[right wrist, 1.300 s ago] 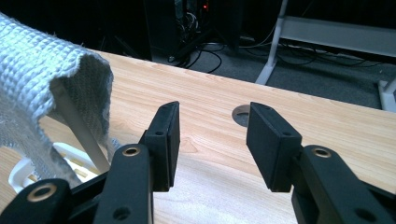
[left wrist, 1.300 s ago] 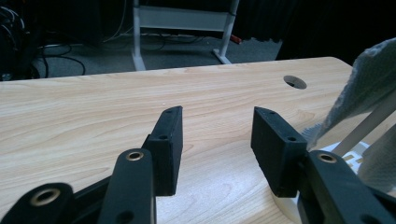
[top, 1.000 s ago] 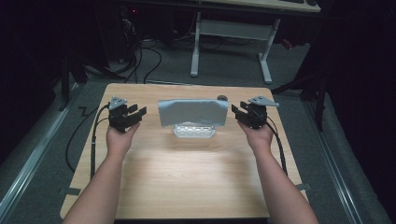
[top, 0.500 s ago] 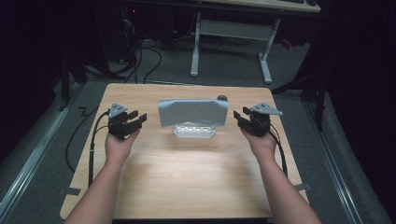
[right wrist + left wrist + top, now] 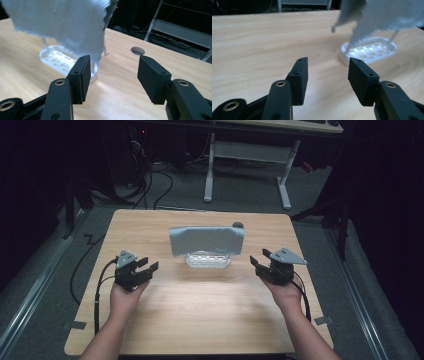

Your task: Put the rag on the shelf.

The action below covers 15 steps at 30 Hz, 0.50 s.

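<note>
High view puts the grey cloth (image 5: 206, 240) draped over a small rack whose white slotted base (image 5: 208, 260) sits on the counter (image 5: 210, 320), toward the far middle. In the left gripper view the cloth (image 5: 382, 17) hangs above that base (image 5: 368, 51), up and to the right of my fingers; in the right gripper view the cloth (image 5: 62, 25) fills the upper left, with the base (image 5: 62, 61) below it and a round hole in the counter (image 5: 137, 50) beyond.

My left gripper (image 5: 145, 268) and right gripper (image 5: 261, 265) flank the cloth, each well apart from it. Both sets of fingers stand apart with nothing between them. Compared with a second ago, both hands have drawn back toward my side of the counter and spread slightly wider, away from the rack. I read that as either a release just finished or a reset before a fresh approach; the cloth hangs untouched, so any grasp is yet to come.
</note>
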Each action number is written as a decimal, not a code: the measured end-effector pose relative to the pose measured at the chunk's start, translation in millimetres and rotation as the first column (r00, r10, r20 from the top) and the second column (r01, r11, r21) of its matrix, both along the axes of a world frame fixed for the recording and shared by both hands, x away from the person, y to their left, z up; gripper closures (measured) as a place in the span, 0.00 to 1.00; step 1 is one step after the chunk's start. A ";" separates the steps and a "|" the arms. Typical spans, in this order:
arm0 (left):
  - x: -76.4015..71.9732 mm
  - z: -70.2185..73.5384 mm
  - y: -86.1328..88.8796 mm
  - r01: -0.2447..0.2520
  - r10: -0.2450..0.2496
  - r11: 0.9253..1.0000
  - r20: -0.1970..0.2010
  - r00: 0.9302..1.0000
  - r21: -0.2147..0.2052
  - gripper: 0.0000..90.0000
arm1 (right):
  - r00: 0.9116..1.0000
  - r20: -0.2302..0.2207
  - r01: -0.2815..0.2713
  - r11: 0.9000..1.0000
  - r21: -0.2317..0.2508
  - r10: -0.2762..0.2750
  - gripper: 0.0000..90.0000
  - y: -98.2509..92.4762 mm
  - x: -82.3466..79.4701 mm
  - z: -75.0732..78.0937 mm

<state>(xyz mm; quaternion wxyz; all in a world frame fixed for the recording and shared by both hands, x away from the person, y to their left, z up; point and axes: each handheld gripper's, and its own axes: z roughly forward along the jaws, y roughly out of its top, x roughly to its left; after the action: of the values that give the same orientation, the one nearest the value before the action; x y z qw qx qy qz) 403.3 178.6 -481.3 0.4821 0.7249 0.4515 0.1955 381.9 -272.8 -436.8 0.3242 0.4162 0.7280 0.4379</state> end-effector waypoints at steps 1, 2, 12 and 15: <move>0.0 0.0 0.0 0.000 0.000 1.000 0.000 1.000 0.000 0.56 | 1.000 0.000 0.000 1.000 0.000 0.000 0.49 0.0 0.0 0.0; -10.8 -5.2 -3.2 0.014 -0.014 1.000 -0.018 1.000 -0.005 0.55 | 1.000 -0.008 -0.005 1.000 -0.006 0.005 0.48 1.0 -9.7 -5.7; -69.4 -41.5 -26.2 0.097 -0.091 0.994 -0.134 0.987 0.044 0.51 | 0.994 -0.107 -0.022 0.999 0.023 0.024 0.46 3.8 -59.1 -41.9; -79.1 -46.6 -33.6 0.132 -0.126 0.991 -0.178 0.976 0.017 0.51 | 0.991 -0.134 -0.012 1.000 0.021 0.015 0.47 5.1 -80.8 -65.4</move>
<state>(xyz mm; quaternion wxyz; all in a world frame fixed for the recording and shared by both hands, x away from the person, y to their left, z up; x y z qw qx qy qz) 324.2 145.0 -527.9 0.4412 0.7741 0.4417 0.1052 301.1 -267.7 -502.1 0.2672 0.4429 0.7466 0.4183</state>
